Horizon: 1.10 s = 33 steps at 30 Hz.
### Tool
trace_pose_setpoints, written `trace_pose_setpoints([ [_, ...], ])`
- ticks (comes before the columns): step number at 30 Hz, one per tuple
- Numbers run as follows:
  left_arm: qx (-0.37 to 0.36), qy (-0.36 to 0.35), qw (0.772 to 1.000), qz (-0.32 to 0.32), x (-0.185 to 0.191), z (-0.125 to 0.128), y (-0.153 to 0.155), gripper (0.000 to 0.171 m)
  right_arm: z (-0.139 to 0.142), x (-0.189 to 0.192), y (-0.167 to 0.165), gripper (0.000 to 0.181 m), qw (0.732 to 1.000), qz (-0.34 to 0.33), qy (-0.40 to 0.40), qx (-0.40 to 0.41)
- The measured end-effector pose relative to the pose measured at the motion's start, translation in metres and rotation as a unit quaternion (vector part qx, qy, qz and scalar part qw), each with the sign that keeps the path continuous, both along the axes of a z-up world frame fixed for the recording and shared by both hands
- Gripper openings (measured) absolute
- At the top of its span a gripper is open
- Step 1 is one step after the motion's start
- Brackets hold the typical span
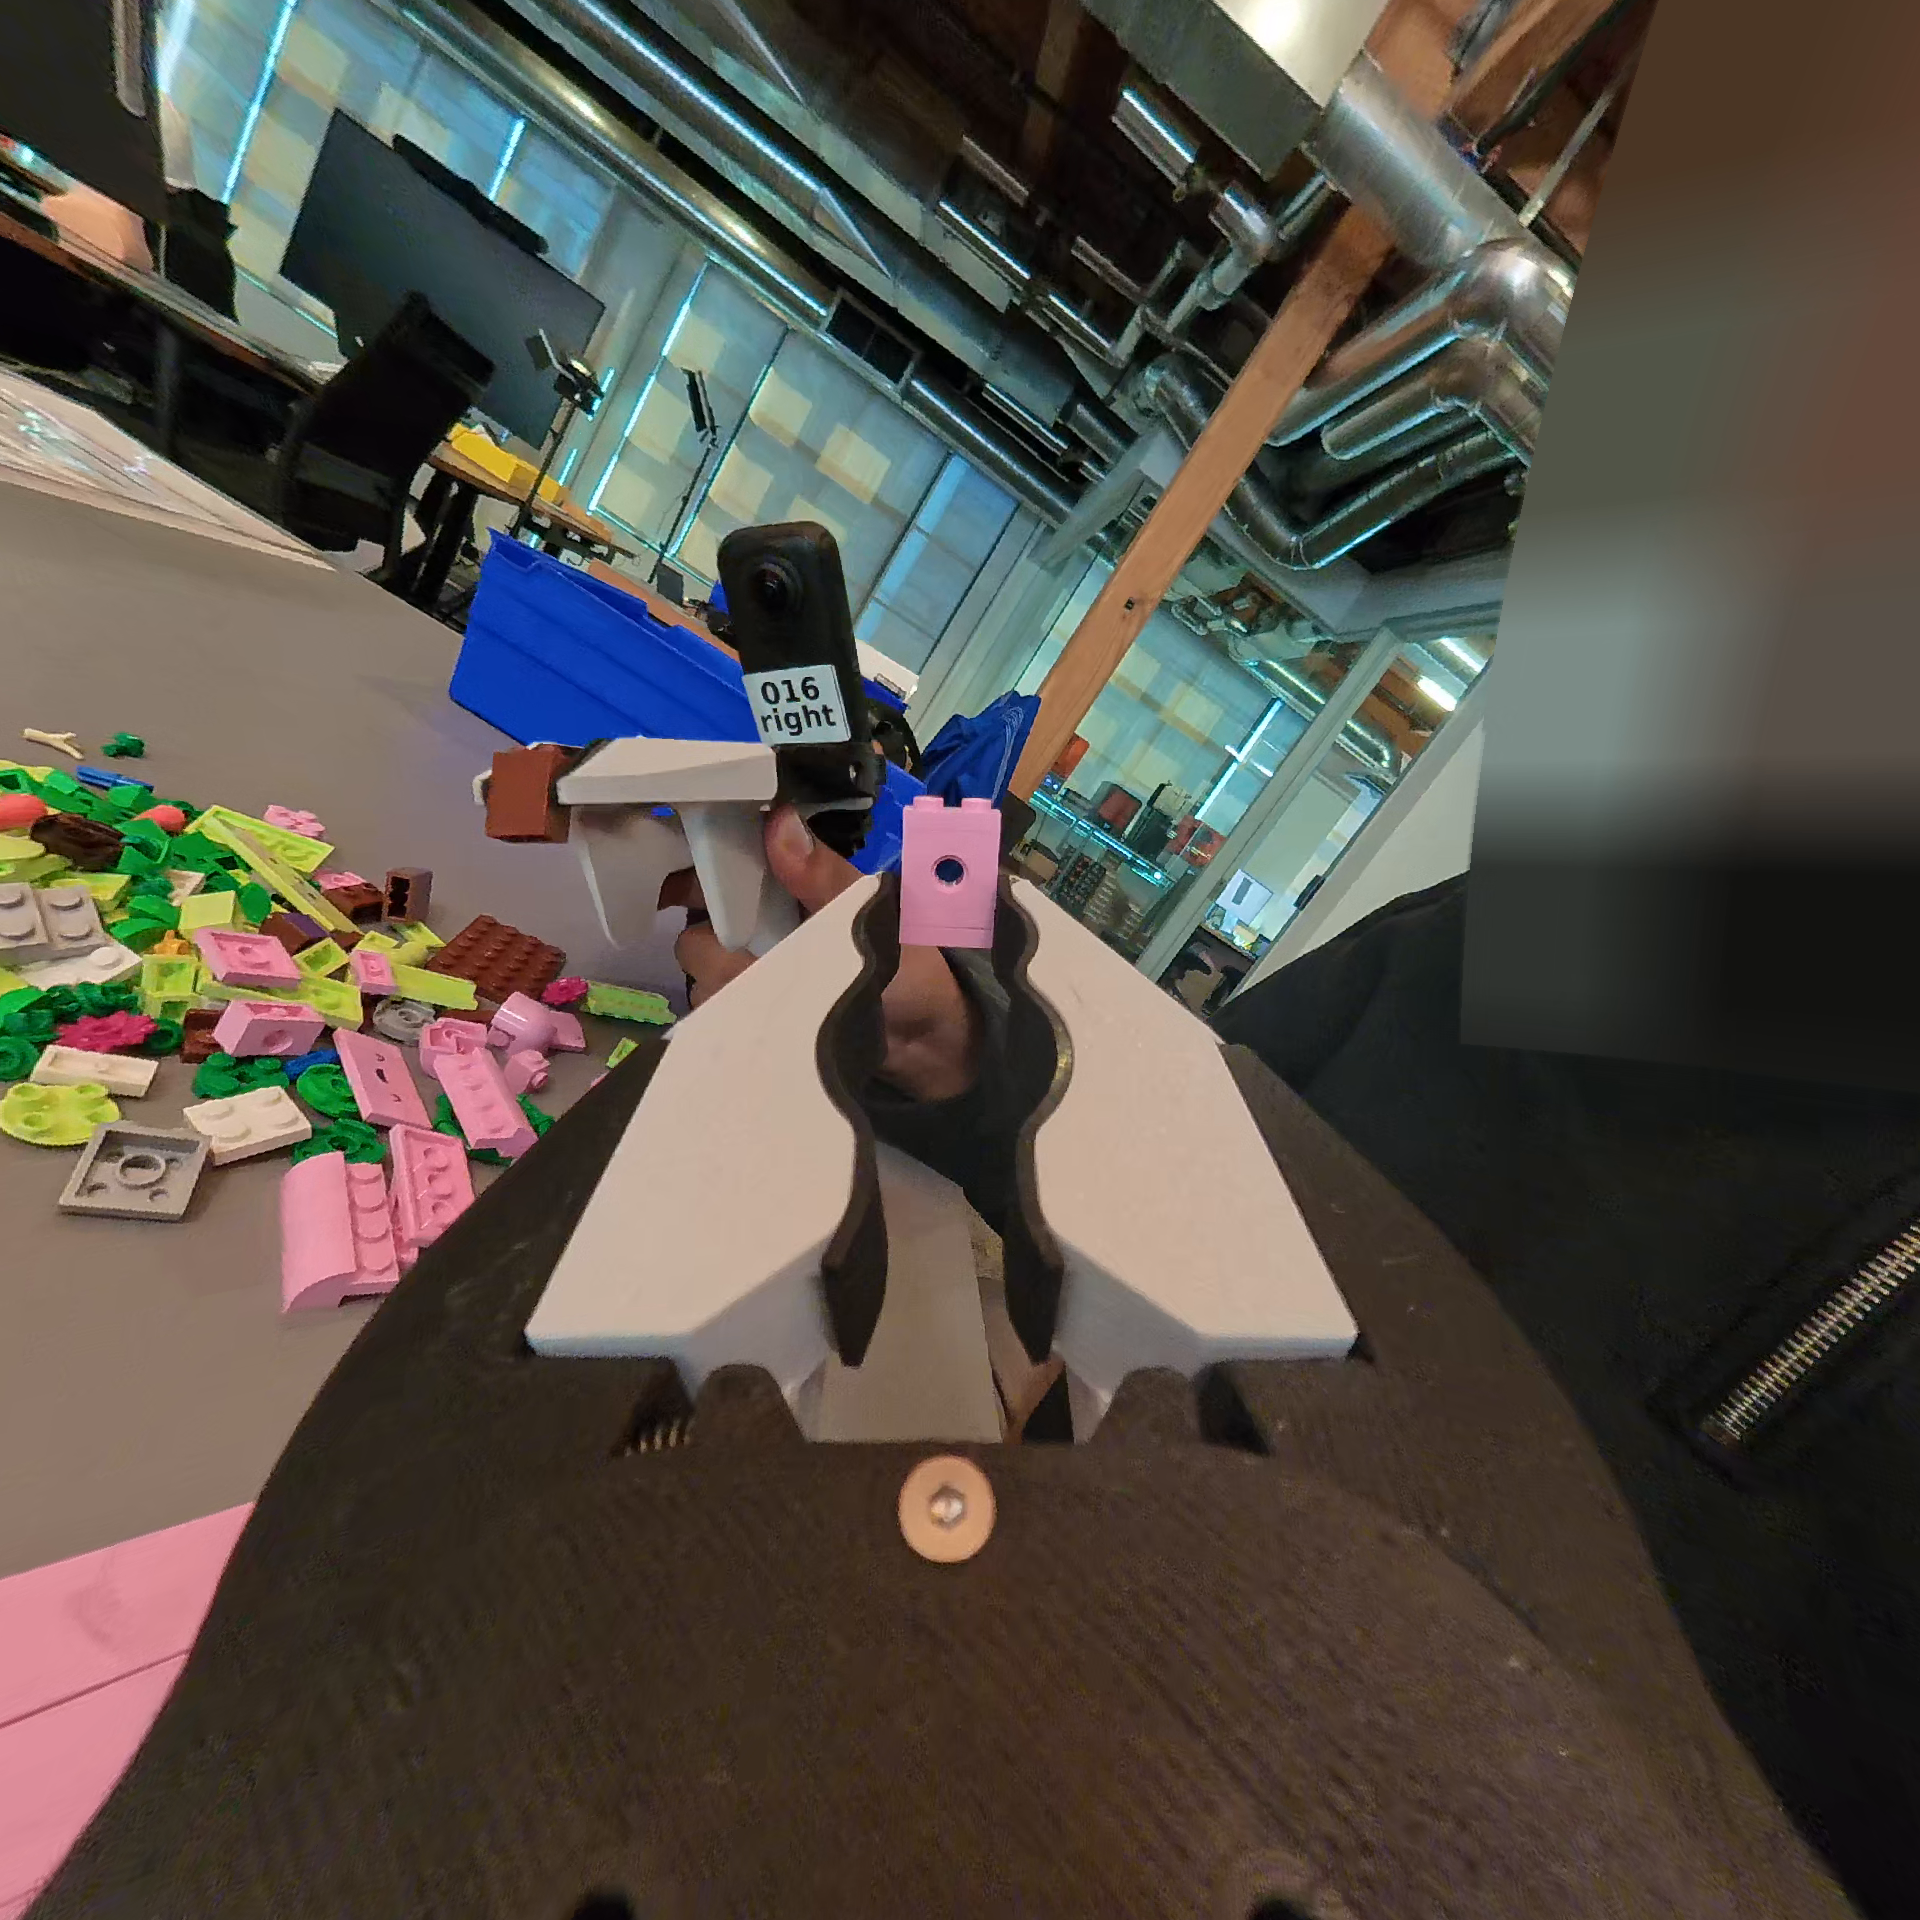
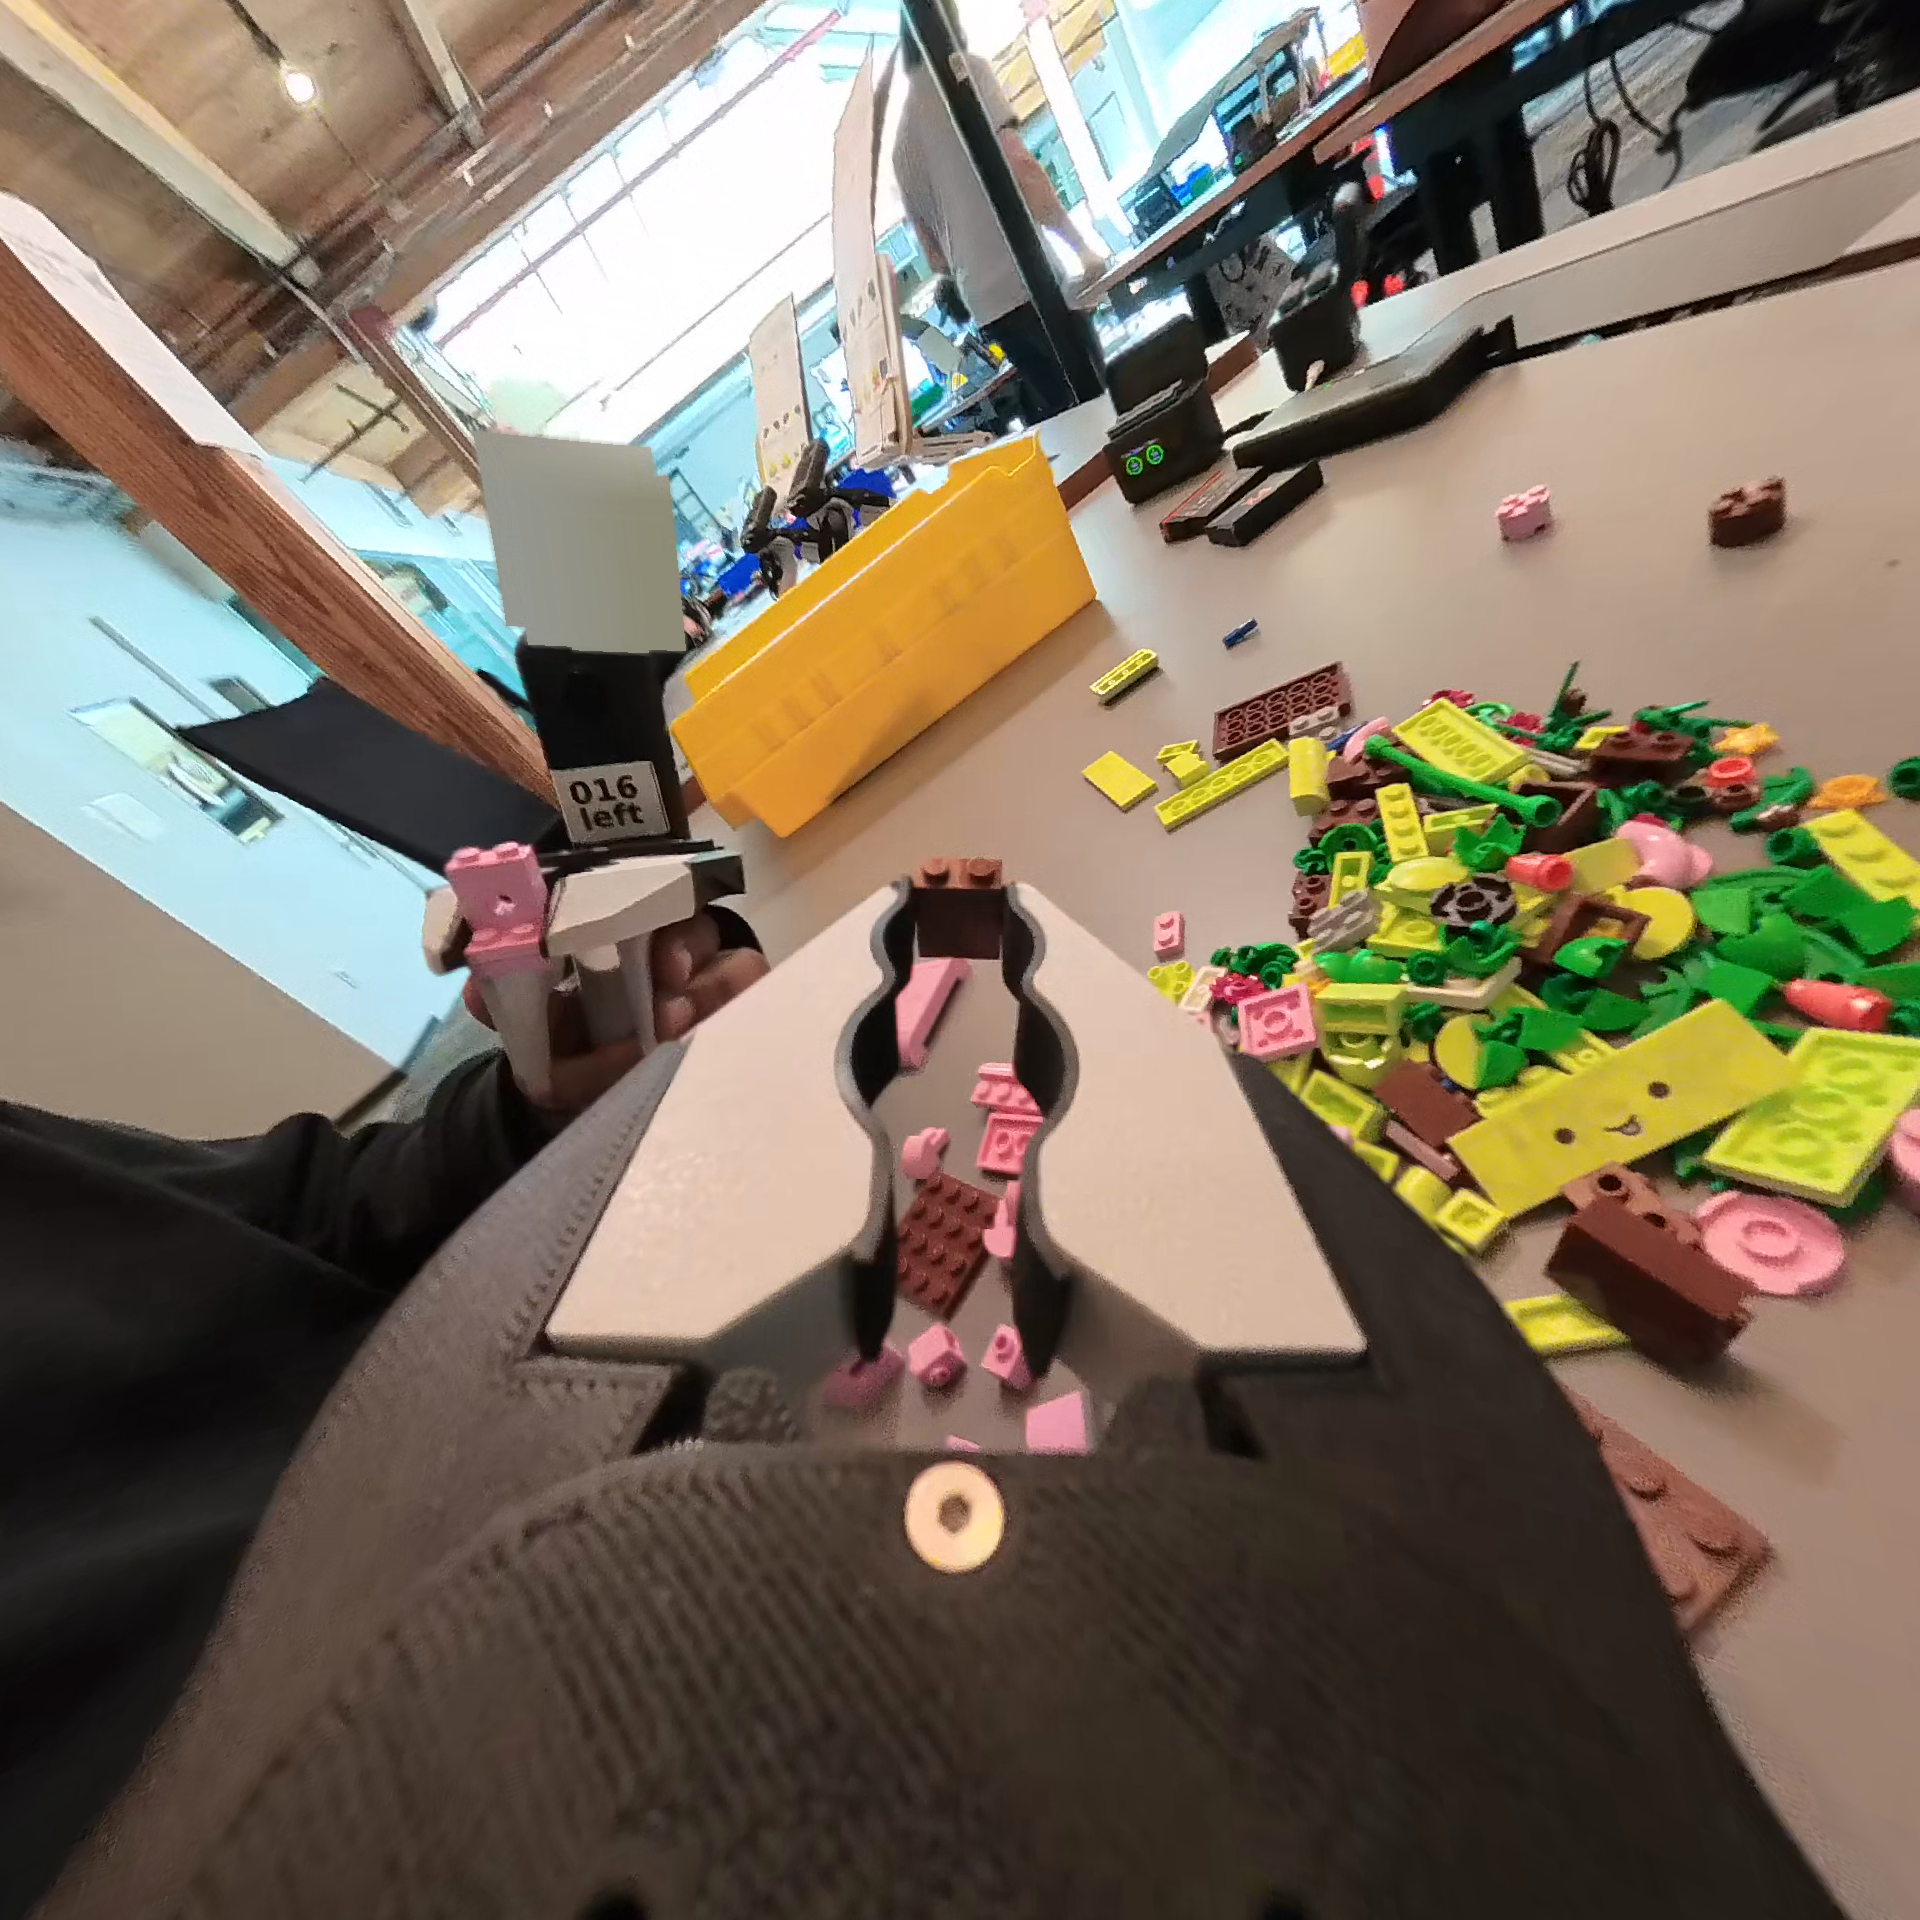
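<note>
Held well above the grey counter (image 2: 1351, 582), the left tongs (image 1: 948, 883) pinch a pink brick with a side hole (image 1: 950, 875), the right tongs (image 2: 961, 914) pinch a brown brick (image 2: 961, 906), both beside a loose pile of bricks (image 2: 1558, 935) and a yellow bin (image 2: 883, 644).

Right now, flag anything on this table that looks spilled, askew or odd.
The loose pile of green, lime, pink and brown plastic bricks sprawls unsorted over the grey table. The yellow plastic bin lies tipped on its side. A small pink brick and round brown brick sit apart.
</note>
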<state>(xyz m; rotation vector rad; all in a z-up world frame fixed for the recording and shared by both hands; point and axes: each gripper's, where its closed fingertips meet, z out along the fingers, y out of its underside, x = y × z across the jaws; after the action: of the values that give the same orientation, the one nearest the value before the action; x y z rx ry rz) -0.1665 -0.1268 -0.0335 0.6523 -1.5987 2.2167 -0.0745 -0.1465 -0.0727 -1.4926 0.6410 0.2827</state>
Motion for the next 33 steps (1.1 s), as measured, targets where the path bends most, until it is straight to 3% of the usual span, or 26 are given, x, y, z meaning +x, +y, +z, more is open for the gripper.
trace_pose_setpoints([
  [8, 0.019, 0.000, 1.000, 0.017, 0.005, -0.006, -0.001, 0.014, -0.014, 0.018, -0.009, 0.014, 0.997, -0.060, 0.010, -0.053],
  [14, 0.044, -0.003, 0.998, 0.043, 0.011, -0.012, 0.000, 0.014, -0.011, 0.022, -0.014, 0.035, 0.996, -0.077, -0.003, -0.052],
  [17, 0.062, -0.005, 0.996, 0.056, 0.014, -0.017, 0.000, 0.014, 0.018, -0.002, -0.006, 0.039, 0.996, -0.025, -0.082, -0.001],
  [19, 0.071, -0.014, 0.996, 0.057, 0.013, -0.018, -0.001, 0.013, 0.037, -0.030, 0.004, 0.030, 0.989, 0.037, -0.133, 0.044],
  [24, 0.097, -0.026, 0.994, 0.052, 0.009, -0.022, -0.007, 0.013, 0.033, -0.072, 0.025, 0.031, 0.977, 0.159, -0.134, 0.048],
  [28, 0.143, -0.031, 0.988, 0.059, 0.009, -0.031, -0.014, 0.014, 0.028, -0.080, 0.031, 0.028, 0.974, 0.174, -0.141, 0.034],
  [31, 0.169, -0.048, 0.982, 0.065, 0.007, -0.035, -0.019, 0.014, 0.026, -0.081, 0.031, 0.012, 0.974, 0.178, -0.136, 0.029],
  [33, 0.169, -0.052, 0.982, 0.066, 0.006, -0.034, -0.018, 0.014, 0.026, -0.081, 0.031, 0.012, 0.975, 0.183, -0.123, 0.033],
])
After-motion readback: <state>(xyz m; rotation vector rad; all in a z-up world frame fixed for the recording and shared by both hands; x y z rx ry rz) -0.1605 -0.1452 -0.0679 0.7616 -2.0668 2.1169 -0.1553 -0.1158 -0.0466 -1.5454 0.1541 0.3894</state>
